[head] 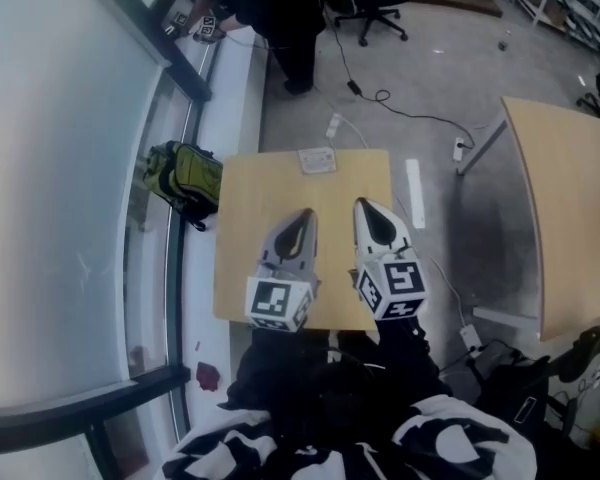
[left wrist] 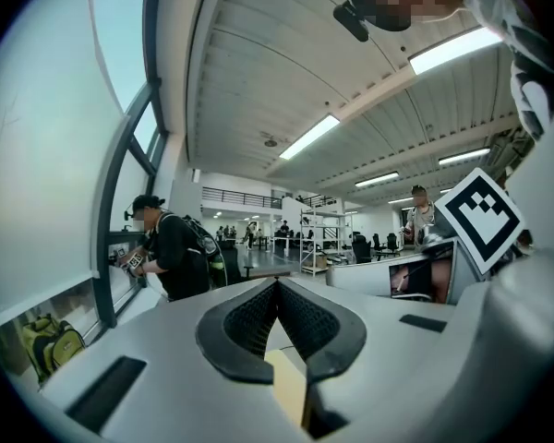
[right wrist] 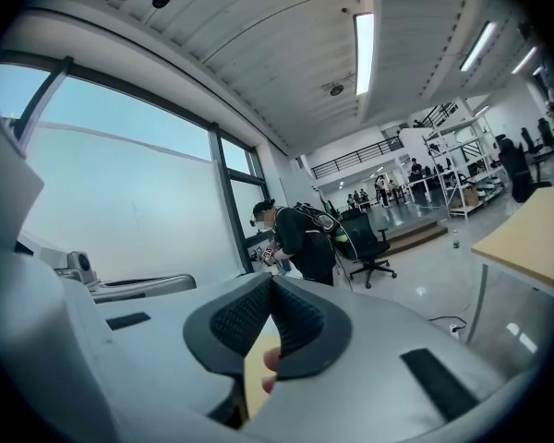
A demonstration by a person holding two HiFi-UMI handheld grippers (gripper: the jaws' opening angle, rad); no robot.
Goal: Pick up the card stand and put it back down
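Well ahead of the left gripper (head: 302, 216) and right gripper (head: 365, 208), each with ribbed black pads (left wrist: 258, 317) pressed together and empty, a flat rectangular card stand (head: 317, 159) lies on the smooth wooden table (head: 260, 188).

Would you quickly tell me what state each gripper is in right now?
Left gripper: closed, jaws together, holding nothing.
Right gripper: closed, jaws together, holding nothing.

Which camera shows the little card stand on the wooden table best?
The head view: the card stand lies in plain sight at the far edge of the table. The left gripper view and right gripper view look out over the room and miss it.
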